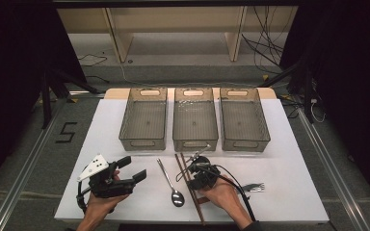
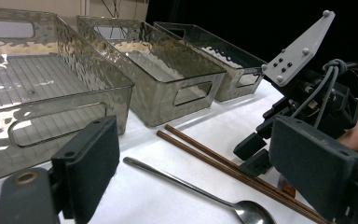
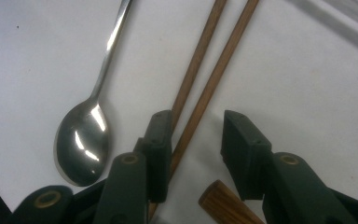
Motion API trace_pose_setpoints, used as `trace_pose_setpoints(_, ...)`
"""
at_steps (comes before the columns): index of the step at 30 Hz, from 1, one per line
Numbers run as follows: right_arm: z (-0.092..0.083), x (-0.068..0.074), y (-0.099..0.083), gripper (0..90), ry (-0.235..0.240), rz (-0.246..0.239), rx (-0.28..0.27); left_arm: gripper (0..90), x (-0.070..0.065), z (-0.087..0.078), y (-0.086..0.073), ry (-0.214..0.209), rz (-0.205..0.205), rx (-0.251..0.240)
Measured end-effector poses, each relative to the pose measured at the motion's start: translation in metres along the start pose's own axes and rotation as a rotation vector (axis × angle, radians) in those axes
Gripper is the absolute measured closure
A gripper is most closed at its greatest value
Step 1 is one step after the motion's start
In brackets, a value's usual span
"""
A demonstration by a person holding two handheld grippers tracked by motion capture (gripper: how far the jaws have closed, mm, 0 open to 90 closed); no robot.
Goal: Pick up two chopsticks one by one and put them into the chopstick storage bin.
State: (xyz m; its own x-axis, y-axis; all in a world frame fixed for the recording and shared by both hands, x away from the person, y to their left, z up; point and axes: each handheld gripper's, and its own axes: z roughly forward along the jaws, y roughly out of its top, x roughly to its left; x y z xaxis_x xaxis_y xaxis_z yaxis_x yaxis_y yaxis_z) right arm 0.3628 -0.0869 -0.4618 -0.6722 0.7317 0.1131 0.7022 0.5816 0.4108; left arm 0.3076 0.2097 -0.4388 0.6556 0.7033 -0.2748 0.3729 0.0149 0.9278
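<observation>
Chopsticks (image 3: 200,88) lie side by side on the white table (image 1: 289,159), just right of the spoon (image 1: 169,183) and in front of the three clear bins (image 1: 195,120). Low over their near end sits the right gripper (image 3: 193,140), its jaws parted around them: one stick runs through the gap, the other passes beside the left pad, and neither pad presses yet. Off to the left the left gripper (image 1: 134,169) hovers above bare table, jaws wide apart and holding nothing.
</observation>
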Motion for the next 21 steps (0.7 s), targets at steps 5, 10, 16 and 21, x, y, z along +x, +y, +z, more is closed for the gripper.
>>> trace_pose_setpoints(5,0.0022,0.0001,-0.0003,67.1,0.000,0.005,0.011,15.5,-0.0001,-0.0001,0.0000,0.000,0.000,0.000)
trace_pose_setpoints(10,0.0043,0.0021,-0.0006,69.6,-0.001,0.003,0.016,15.4,-0.0001,-0.0001,0.0000,0.000,0.000,-0.001)
trace_pose_setpoints(16,0.0045,0.0038,-0.0012,76.0,0.005,0.005,0.015,15.4,-0.0001,0.0000,0.0000,0.000,0.001,0.000)
trace_pose_setpoints(21,0.0052,0.0068,-0.0014,78.6,-0.007,0.005,0.015,15.4,-0.0003,0.0001,0.0001,-0.001,0.003,0.001)
